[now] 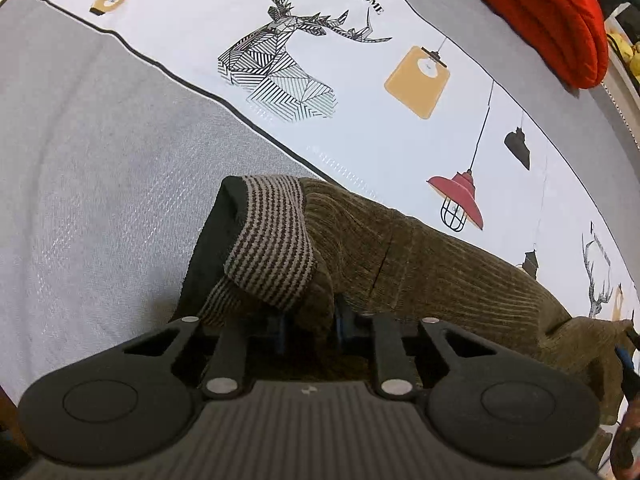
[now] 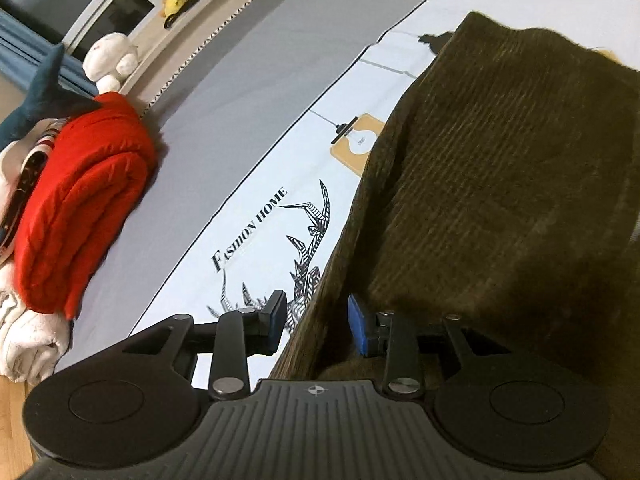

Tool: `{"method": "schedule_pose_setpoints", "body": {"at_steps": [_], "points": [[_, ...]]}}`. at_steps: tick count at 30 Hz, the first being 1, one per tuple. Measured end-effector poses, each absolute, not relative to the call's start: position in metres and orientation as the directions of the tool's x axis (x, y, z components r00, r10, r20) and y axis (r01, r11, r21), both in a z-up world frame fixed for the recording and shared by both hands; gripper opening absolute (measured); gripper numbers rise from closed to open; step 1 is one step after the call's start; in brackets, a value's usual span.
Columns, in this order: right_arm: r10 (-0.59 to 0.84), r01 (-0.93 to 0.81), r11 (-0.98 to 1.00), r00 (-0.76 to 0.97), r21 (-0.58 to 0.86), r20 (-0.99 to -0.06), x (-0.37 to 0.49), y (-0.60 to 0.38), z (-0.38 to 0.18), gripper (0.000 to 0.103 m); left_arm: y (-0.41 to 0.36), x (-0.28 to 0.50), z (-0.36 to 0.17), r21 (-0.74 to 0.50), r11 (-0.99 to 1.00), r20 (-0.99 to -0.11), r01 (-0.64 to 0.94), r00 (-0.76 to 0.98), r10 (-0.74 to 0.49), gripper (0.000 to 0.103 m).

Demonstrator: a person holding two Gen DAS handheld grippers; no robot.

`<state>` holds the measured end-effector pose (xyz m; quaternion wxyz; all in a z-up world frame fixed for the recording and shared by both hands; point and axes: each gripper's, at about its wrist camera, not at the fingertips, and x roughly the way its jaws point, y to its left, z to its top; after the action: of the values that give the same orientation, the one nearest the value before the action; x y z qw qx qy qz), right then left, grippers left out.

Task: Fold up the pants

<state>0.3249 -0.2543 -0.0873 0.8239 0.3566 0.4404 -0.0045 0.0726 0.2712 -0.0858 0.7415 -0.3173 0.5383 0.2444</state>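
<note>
My left claw (image 1: pixel 308 326) is pinching the pants (image 1: pixel 420 264) just behind their striped waistband (image 1: pixel 272 240), which flops over the grey sheet (image 1: pixel 92 168) with bare sheet wide open on its left. My right claw (image 2: pixel 318 326) stands spread astride the pants' (image 2: pixel 500 184) long side edge, pressing on nothing. Beyond lies the printed cloth (image 2: pixel 256 216), then a red blanket (image 2: pixel 80 208) well apart.

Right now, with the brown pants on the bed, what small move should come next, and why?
Probably close the right hand-held gripper on the pants edge. Its blue pads stand apart with the corduroy edge running between them, not pinched. The left hand-held gripper already looks clamped on cloth by the striped waistband, so both ends would then be held for the fold.
</note>
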Motion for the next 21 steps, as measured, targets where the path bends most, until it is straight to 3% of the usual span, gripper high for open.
{"method": "schedule_pose_setpoints", "body": {"at_steps": [5, 7, 12, 21], "points": [[0.302, 0.294, 0.775, 0.605, 0.560, -0.737, 0.340, -0.248, -0.101, 0.034, 0.270, 0.074, -0.084, -0.199, 0.691, -0.953, -0.694, 0.302, 0.028, 0.021], [0.309, 0.281, 0.780, 0.605, 0.560, -0.734, 0.341, -0.249, -0.104, 0.006, 0.269, 0.075, -0.083, -0.196, 0.699, -0.952, -0.688, 0.303, 0.031, 0.019], [0.290, 0.286, 0.784, 0.615, 0.550, -0.733, 0.326, -0.258, -0.094, 0.003, 0.268, 0.074, -0.074, -0.203, 0.720, -0.943, -0.663, 0.331, 0.039, 0.014], [0.291, 0.107, 0.868, 0.683, 0.486, -0.670, 0.229, -0.292, 0.002, 0.002, 0.272, 0.035, -0.045, -0.275, 0.763, -0.902, -0.585, 0.432, 0.006, 0.011]]}}
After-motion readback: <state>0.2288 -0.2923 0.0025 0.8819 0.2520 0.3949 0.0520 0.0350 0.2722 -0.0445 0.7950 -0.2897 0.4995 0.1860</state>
